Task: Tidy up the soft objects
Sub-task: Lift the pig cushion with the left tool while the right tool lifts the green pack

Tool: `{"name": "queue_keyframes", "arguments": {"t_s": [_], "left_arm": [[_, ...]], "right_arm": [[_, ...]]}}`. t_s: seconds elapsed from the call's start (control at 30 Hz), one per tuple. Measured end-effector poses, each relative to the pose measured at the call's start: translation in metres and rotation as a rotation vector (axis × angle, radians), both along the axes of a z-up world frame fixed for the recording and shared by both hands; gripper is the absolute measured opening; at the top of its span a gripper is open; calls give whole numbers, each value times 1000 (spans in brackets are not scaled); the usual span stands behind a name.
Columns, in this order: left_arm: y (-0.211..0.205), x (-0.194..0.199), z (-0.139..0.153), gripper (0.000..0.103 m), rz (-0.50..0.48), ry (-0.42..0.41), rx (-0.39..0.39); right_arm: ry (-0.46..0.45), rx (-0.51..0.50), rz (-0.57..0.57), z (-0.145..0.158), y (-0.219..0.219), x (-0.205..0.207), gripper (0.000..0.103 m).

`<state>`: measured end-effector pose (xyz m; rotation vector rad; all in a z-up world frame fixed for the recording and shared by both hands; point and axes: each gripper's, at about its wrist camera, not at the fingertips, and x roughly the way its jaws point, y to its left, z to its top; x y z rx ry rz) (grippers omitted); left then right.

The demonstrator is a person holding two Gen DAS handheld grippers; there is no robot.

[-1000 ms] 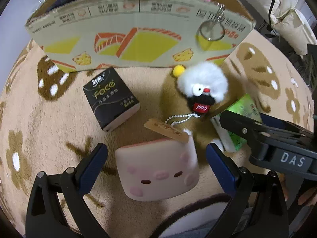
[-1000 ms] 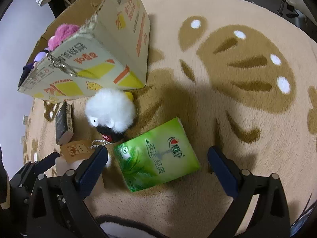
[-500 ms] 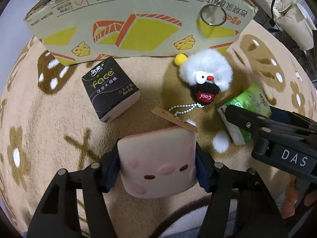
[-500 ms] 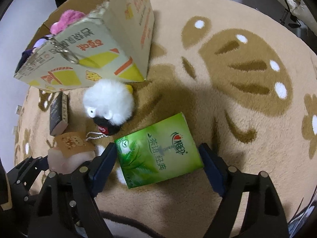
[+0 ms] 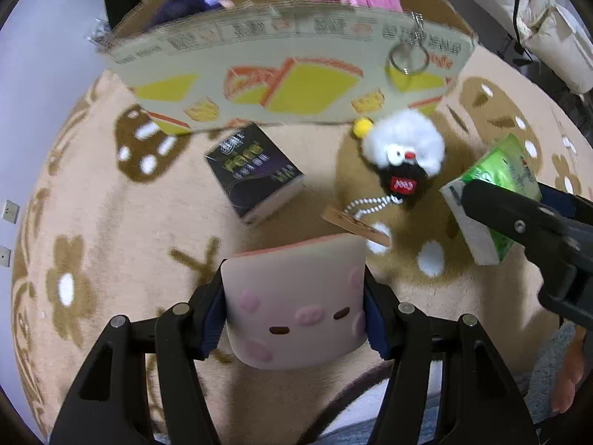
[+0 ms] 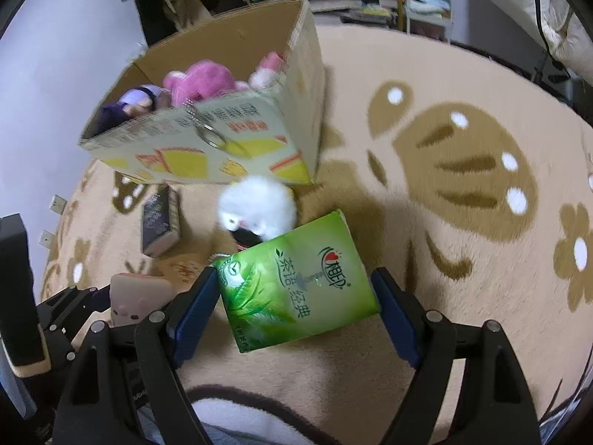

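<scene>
The left gripper [image 5: 294, 306] clamps the smooth, squishy pink toast toy [image 5: 294, 296] above the plush carpet [image 5: 111, 230]. The right gripper [image 6: 296, 304] pinches the glossy green tissue pack [image 6: 300, 282] by both sides. The cardboard box [image 6: 296, 111] of plush toys stands beyond.

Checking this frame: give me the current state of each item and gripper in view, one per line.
left gripper: shut on the pink squishy toy.
right gripper: shut on the green tissue pack, raised and tilted.
cardboard box: open on top, plush toys inside.
black tissue pack: lying on the rug.
white fluffy keychain: lying on the rug beside the box.
</scene>
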<state>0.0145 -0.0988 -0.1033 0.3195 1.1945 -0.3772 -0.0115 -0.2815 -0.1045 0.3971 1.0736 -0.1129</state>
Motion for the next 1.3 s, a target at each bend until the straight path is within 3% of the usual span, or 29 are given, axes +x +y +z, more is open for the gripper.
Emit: {"name": "queue_keyframes", "arguments": {"t_s": [0.37, 0.63, 0.97, 1.3], "left_arm": [[39, 1, 76, 60, 124, -211, -61], [54, 9, 120, 60, 137, -383, -147], [52, 21, 150, 60, 105, -544, -190], [35, 45, 152, 60, 82, -577, -227]], "right_arm": [[-252, -65, 36, 53, 22, -17, 87], [-415, -80, 21, 83, 21, -26, 87], [-493, -103, -1, 96, 15, -15, 87], [-534, -137, 11, 101, 12, 15, 87]]}}
